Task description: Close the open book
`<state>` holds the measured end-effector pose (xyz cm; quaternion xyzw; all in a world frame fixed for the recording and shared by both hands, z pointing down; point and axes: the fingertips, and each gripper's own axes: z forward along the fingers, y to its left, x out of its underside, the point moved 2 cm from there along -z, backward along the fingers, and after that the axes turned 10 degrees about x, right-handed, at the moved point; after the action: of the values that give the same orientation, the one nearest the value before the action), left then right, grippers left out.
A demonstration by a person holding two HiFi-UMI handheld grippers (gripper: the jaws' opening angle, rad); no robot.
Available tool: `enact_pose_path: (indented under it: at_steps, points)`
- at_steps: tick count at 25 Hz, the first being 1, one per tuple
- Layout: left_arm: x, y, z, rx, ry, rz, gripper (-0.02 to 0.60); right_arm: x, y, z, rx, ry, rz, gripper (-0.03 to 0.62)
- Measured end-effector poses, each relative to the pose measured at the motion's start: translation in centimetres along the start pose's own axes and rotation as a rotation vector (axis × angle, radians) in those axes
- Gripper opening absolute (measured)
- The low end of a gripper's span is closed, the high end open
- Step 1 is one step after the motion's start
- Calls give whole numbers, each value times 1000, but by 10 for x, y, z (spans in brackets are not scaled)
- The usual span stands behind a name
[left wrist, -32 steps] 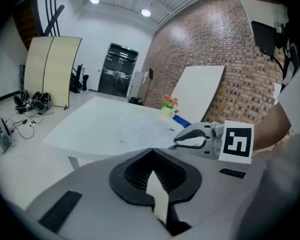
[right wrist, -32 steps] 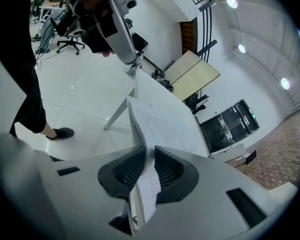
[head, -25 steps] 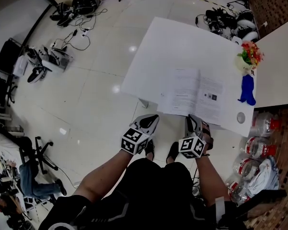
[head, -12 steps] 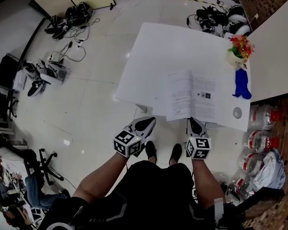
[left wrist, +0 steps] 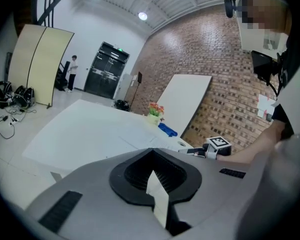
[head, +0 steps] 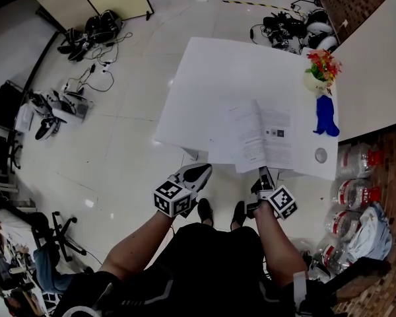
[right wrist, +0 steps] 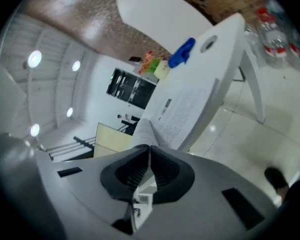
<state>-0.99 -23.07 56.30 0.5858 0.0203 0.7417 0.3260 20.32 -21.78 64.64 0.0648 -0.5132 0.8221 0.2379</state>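
The open book (head: 270, 134) lies on the white table (head: 218, 78) near its front edge, and its left page (head: 241, 131) is lifted off flat. My right gripper (head: 264, 175) is at the book's front edge. In the right gripper view its jaws (right wrist: 149, 149) have just been closing, and they pinch the edge of a page of the book (right wrist: 182, 116). My left gripper (head: 199, 170) hangs off the table's front left, apart from the book, jaws together with nothing in them. The left gripper view shows the right gripper (left wrist: 210, 148) at the table edge.
A vase of flowers (head: 320, 71), a blue object (head: 325, 117) and a small round disc (head: 321, 154) stand along the table's right side. Water bottles (head: 356, 210) lie on the floor to the right. Cables and gear (head: 79, 91) litter the floor at left.
The right gripper has rolled over and moved up to the book's front edge, closing on a page. The left page now lifts off flat. The left gripper has barely moved.
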Motion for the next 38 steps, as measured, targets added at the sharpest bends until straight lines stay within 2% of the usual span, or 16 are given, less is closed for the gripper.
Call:
enact_pose_path:
  at_steps: [4, 7, 10, 14, 19, 23, 25, 30, 35, 36, 38]
  points:
    - [-6, -4, 0, -6, -12, 6, -5, -2, -11, -2, -22, -2, 343, 14]
    - [-5, -4, -2, 0, -8, 16, -5, 0, -22, 1, -37, 4, 514, 15]
    - [-1, -4, -5, 0, -6, 18, -5, 1, -39, 3, -43, -3, 622, 15]
    - [0, -2, -10, -4, 4, 17, -5, 5, -40, 5, -63, -17, 784, 15]
    - [2, -4, -10, -4, 35, 24, -5, 7, -42, 5, -130, -52, 999, 15]
    - [1, -7, -13, 3, 54, 31, -5, 12, -42, 3, -205, -57, 1107, 5]
    - [1, -8, -15, 3, 62, 33, -5, 15, -42, 2, -232, -45, 1086, -2]
    - [2, -10, -10, 6, 70, 49, -5, 10, -33, 3, -207, 10, 752, -2]
    - [4, -12, -5, 15, 54, 34, -5, 11, -24, 0, -209, 24, 682, -2]
    - [4, -13, -5, 15, 49, 31, -5, 10, -17, -2, -198, 32, 625, -2]
    - [3, -13, -6, 12, 36, 25, -5, 8, 2, -6, -179, 57, 442, -2]
